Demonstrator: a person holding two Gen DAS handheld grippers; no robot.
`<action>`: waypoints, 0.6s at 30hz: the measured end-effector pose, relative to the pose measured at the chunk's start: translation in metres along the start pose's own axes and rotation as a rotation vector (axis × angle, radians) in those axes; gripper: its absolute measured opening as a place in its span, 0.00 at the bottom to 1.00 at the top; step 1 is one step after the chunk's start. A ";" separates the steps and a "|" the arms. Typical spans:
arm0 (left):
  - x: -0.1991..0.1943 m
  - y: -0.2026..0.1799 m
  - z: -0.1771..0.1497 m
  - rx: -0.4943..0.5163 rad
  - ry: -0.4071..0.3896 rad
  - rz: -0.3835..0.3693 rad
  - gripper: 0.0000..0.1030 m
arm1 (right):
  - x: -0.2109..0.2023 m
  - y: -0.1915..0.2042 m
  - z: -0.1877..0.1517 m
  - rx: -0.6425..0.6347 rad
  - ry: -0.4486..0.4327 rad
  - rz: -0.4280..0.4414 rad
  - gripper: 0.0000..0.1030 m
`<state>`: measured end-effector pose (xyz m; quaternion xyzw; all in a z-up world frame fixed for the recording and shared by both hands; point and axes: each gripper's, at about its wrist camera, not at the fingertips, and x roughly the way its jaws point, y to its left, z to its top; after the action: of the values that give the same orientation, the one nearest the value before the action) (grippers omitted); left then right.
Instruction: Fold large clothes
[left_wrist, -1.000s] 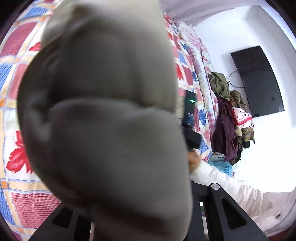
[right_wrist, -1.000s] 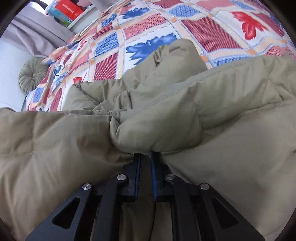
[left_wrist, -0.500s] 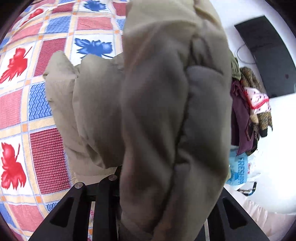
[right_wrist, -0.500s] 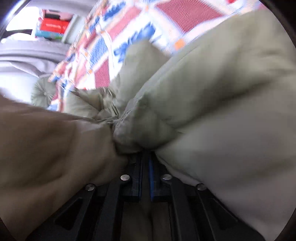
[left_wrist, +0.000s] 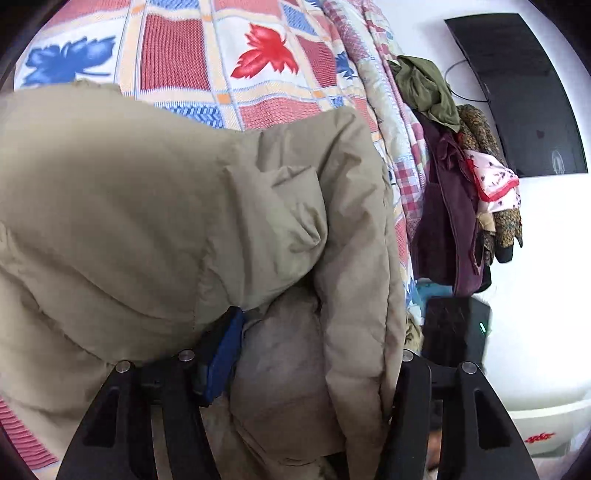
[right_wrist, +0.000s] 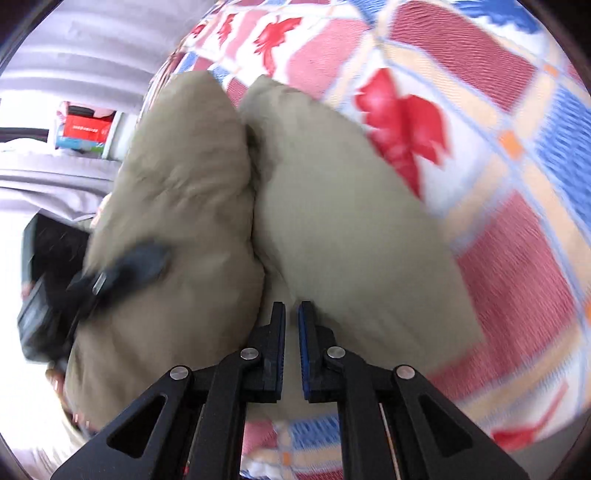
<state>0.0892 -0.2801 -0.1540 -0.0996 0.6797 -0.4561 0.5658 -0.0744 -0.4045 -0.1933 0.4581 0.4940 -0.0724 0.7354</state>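
Gripping a puffy fold, your left claw (left_wrist: 295, 373) stands wide: the blue-padded finger (left_wrist: 219, 363) on one side shows, while the opposite one is buried under the cloth draped between them. The khaki padded jacket (left_wrist: 155, 221) is quilted and matte, bulging in soft pillow-like panels with stitched seams, and it lies on the bed's blanket (left_wrist: 207, 62), a knitted-looking patchwork of red, blue and white squares with maple-leaf prints.

Your right claw (right_wrist: 291, 332) is drawn narrow, its ribbed blue pads nearly together with a thin slit between; whether any cloth sits in that slit, you cannot tell. Just ahead of it two rounded lobes of the jacket press against each other along a deep crease, resting on the blanket. The other black tool shows blurred at the left lobe.

Beside the bed hangs a heap of clothes (left_wrist: 465, 192): olive, plum, a pink print, a mottled brown knit. A dark flat screen (left_wrist: 524, 96) is mounted on the white wall.
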 end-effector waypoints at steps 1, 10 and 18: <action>0.006 -0.002 0.006 -0.010 0.000 -0.003 0.58 | -0.007 -0.001 -0.007 0.002 -0.011 -0.014 0.21; 0.004 -0.001 0.017 0.059 -0.010 0.073 0.58 | -0.050 0.059 -0.064 -0.218 -0.068 0.073 0.80; -0.050 -0.023 0.022 0.110 -0.153 0.046 0.58 | -0.017 0.088 -0.062 -0.281 -0.137 -0.135 0.79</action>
<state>0.1164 -0.2717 -0.1023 -0.0870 0.6106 -0.4707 0.6309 -0.0751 -0.3138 -0.1329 0.3105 0.4777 -0.0826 0.8176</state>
